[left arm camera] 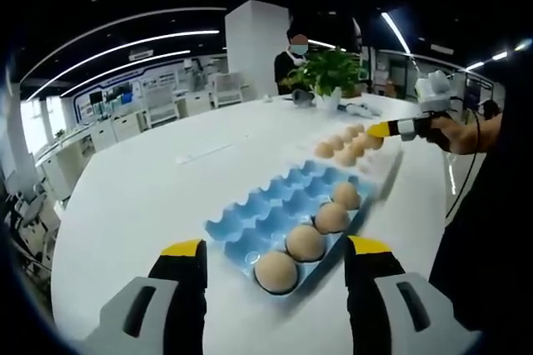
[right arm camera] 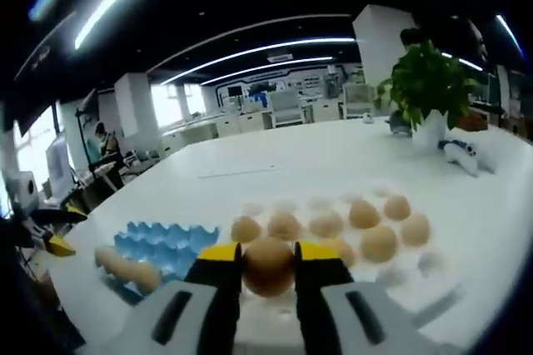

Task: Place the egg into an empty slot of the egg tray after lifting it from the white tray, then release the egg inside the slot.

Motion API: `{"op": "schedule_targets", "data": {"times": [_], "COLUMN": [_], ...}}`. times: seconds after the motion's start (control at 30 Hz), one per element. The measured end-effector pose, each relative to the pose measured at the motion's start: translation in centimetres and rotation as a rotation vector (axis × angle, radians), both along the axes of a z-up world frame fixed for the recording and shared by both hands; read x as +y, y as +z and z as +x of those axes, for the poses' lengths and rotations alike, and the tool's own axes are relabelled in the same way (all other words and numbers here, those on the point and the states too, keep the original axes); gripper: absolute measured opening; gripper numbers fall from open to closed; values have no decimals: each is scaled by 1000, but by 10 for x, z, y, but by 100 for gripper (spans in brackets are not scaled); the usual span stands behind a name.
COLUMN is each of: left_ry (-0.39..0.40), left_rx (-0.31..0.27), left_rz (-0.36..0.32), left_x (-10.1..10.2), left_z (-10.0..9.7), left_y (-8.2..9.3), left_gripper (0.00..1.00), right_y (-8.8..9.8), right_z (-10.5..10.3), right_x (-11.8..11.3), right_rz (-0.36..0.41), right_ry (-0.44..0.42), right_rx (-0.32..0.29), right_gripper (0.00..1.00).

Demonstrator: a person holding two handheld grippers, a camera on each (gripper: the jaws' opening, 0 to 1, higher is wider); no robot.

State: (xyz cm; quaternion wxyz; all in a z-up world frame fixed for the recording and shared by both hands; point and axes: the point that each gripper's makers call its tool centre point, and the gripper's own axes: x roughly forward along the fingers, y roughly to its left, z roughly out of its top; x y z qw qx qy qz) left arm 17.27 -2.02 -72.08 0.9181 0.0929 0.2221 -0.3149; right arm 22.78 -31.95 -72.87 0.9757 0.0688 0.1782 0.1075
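Observation:
The blue egg tray (left arm camera: pixel 262 205) lies just ahead of my left gripper (left arm camera: pixel 276 248), which stands open with nothing between its jaws. Several brown eggs (left arm camera: pixel 306 242) fill the tray's right-hand row, while the other slots are bare. Beyond it is the white tray (left arm camera: pixel 385 173) with several eggs, and my right gripper (left arm camera: pixel 385 129) reaches over its far end. In the right gripper view, my right gripper (right arm camera: pixel 268 255) is shut on a brown egg (right arm camera: pixel 268 267) over the white tray (right arm camera: pixel 429 267). The blue egg tray (right arm camera: pixel 166 242) lies to the left there.
Both trays rest on a large white round table (left arm camera: pixel 150 188). A potted plant (left arm camera: pixel 329 72) and small items stand at its far edge, with a person (left arm camera: pixel 293 59) behind. A hand (left arm camera: pixel 466 132) holds the right gripper. Desks and chairs fill the room beyond.

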Motion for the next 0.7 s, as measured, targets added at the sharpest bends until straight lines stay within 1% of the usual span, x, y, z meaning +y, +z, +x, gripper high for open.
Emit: {"op": "schedule_targets", "data": {"times": [0.1,0.3,0.43,0.57,0.63,0.7], "left_ry": [2,1,3,2,3,5], "left_rx": [1,2,0,2,1,0], "left_rz": [1,0,1,3,3,4], "left_x": [1,0,1,1,1,1], "left_z": [-1,-2,-2,-3,-3,-3], "left_y": [-1,-1,-1,-1,-1,-1], "left_gripper": [66,66,66,66,66,66], "right_y": [0,-2,-2,-7,-9,-10], "right_z": [0,-2,-4,-8,-10,-11], "right_x": [6,17,30,45,54,62], "right_rz": [-13,-3,2,9,28,20], "right_ry": [20,50,83,131,158,183], "right_rx": [0,8,10,25,37,36], "right_gripper": [24,24,24,24,24,24]}}
